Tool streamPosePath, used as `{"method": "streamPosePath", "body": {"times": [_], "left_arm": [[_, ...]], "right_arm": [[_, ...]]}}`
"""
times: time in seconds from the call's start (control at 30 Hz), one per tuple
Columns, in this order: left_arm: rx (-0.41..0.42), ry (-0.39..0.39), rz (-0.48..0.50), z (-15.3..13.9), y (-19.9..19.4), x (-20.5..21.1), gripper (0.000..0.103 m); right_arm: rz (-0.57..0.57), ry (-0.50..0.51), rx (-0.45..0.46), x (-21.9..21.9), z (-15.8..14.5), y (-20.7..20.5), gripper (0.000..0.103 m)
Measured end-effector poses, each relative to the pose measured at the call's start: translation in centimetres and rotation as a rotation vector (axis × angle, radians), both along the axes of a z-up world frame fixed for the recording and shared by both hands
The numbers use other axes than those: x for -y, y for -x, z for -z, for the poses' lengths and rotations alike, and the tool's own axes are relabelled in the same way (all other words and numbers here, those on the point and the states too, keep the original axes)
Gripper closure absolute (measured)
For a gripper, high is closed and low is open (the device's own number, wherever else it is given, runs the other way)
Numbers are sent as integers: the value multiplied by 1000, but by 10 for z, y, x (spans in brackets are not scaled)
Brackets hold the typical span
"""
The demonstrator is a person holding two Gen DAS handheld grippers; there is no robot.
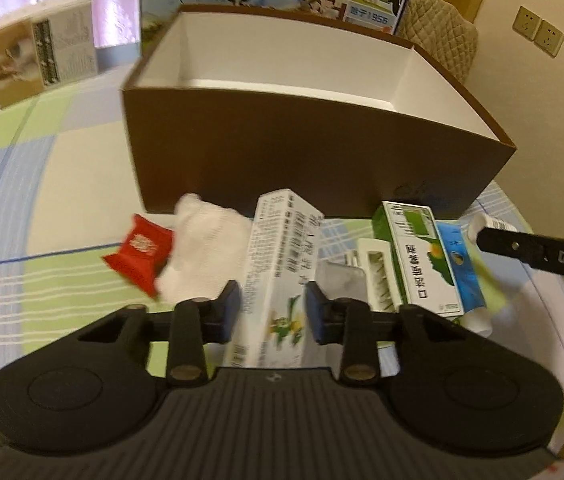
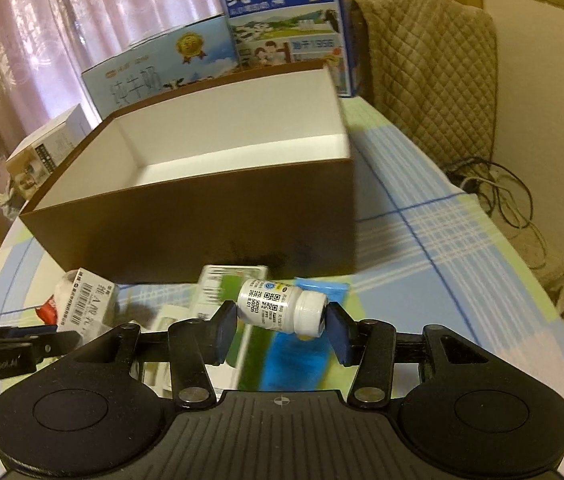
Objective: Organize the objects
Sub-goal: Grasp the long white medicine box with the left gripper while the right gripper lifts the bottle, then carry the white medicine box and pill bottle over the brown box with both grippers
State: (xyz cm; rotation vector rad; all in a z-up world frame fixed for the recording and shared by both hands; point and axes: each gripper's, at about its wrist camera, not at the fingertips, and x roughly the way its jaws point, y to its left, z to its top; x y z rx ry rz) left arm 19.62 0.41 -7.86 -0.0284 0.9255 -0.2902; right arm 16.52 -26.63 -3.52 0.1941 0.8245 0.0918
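Between the blue pads of the left hand-held gripper [image 1: 272,312], in the left wrist view, stands a tall white carton with black print and a green-and-yellow picture [image 1: 278,280]; the pads sit against its two sides and grip it. Behind it a large brown cardboard box with a white inside [image 1: 282,152] lies open-topped on the checked green, blue and white tabletop [image 1: 42,208]. Just beside the carton on its left lie a crumpled white cloth [image 1: 202,248] and a red sachet [image 1: 138,254]. On its right lie a green-and-white carton [image 1: 422,260] and a blue packet [image 1: 462,272]. The right hand-held gripper's black finger [image 1: 538,254] reaches in from the right edge.

From the right wrist view, the right hand-held gripper [image 2: 280,326] is closed on a small white plastic bottle with a printed label [image 2: 282,308], held sideways, cap against the right pad, raised over the blue packet [image 2: 302,344]. The brown box [image 2: 202,236] stands just behind. Blue-and-white milk cartons [image 2: 282,24] stand at the tabletop's far edge.
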Motion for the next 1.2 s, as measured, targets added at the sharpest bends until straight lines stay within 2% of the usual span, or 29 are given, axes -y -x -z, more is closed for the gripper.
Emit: {"method": "streamPosePath", "body": {"times": [0.3, 0.43, 0.5, 0.63, 0.73, 0.93, 1.2], "left_arm": [[-33, -42, 47, 18, -12, 19, 73], [-59, -92, 89, 27, -11, 32, 71], [-47, -130, 113, 29, -9, 39, 72], [-50, -149, 119, 28, -11, 44, 74], [-55, -141, 120, 29, -13, 45, 79], [-39, -136, 106, 23, -6, 43, 80], [20, -80, 77, -10, 7, 26, 81]], "right_arm": [[12, 0, -11, 21, 0, 4, 58], [16, -12, -27, 24, 4, 7, 58], [15, -12, -33, 24, 6, 8, 58], [6, -9, -42, 23, 7, 9, 58], [-1, -8, -44, 24, 7, 9, 58], [-27, -1, -38, 25, 2, 10, 58], [-90, 2, -17, 19, -10, 8, 58]]}}
